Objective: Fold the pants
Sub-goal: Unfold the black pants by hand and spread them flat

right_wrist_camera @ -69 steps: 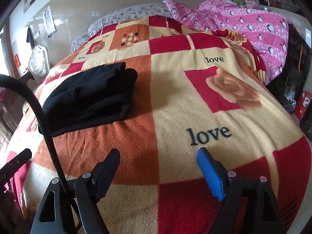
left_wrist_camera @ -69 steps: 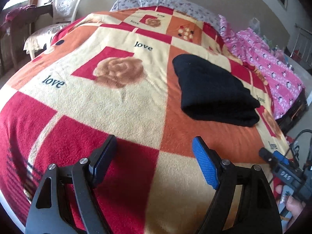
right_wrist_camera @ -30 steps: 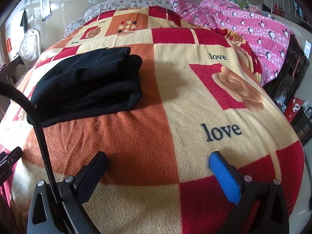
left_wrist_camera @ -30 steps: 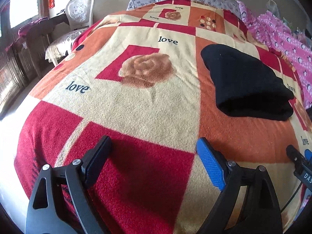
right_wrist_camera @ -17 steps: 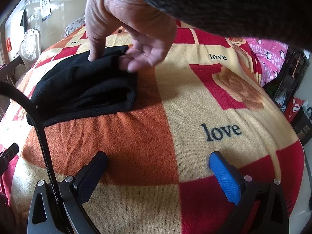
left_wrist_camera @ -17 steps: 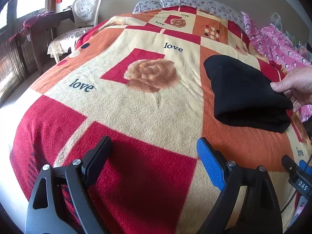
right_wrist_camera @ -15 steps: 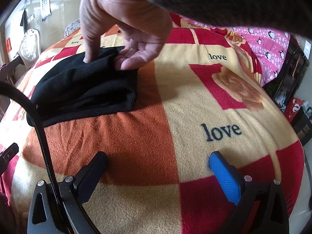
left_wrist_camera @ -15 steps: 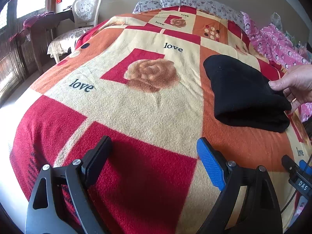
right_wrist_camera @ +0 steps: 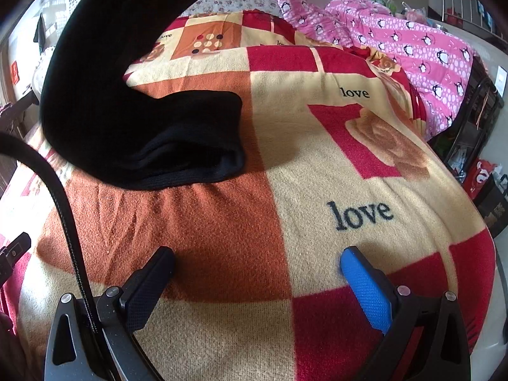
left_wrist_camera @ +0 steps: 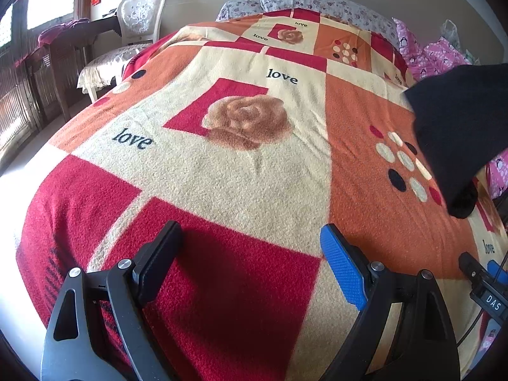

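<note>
The black pants are partly unfolded and lifted. They rise out of the right wrist view at the top left, while their lower folded end hangs down to the patterned blanket. In the left wrist view the pants hang above the blanket at the right edge. What holds them up is out of frame. My left gripper is open low over the blanket's near red square, with nothing between its fingers. My right gripper is open too, well short of the pants.
A white chair and a dark table stand left of the bed. Flowered pillows lie at the head. A pink penguin quilt is heaped on the right. A black cable crosses the right wrist view.
A bare hand reached in, took the folded black pants and pulled them up off the blanket; the hand is out of view now. Both grippers have stayed open and still.
</note>
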{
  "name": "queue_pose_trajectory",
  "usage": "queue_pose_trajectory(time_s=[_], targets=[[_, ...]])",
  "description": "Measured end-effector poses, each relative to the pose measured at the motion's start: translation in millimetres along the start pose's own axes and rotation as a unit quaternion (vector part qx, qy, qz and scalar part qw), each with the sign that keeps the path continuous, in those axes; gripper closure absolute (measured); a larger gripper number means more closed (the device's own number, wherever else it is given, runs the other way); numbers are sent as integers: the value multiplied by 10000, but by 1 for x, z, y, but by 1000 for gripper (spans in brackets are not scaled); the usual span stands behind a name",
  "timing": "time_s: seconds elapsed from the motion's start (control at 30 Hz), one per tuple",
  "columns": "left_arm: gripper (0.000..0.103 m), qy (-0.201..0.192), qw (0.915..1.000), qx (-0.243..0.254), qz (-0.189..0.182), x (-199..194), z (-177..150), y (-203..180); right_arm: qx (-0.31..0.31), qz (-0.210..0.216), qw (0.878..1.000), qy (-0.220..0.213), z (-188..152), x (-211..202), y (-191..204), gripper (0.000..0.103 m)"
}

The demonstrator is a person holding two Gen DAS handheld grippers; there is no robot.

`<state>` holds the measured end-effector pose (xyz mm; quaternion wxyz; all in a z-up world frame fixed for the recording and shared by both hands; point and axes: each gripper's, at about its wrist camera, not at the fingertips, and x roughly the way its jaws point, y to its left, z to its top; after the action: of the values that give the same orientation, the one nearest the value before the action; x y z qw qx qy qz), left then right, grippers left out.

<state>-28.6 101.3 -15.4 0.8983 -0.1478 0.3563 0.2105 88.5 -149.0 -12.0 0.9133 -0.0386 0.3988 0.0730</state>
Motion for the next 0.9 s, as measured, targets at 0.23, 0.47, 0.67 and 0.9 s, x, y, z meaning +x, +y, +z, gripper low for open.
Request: queue_pose_trajectory(time_s=[0.23,0.47,0.67,0.9], targets=[[14,0,9999,-48,-105,-1,0,3,21,-11,10000,3,0,0,0,0],[14,-33,9997,-97,-219,-2,-1,6,19,-10,10000,4,0,0,0,0],[14,-47,9996,-106,-240,-2,-1,7,18,-11,10000,6,0,0,0,0],[14,-77,9993,-130,-334,-4,-1,10,16,-15,10000,7,0,0,0,0]])
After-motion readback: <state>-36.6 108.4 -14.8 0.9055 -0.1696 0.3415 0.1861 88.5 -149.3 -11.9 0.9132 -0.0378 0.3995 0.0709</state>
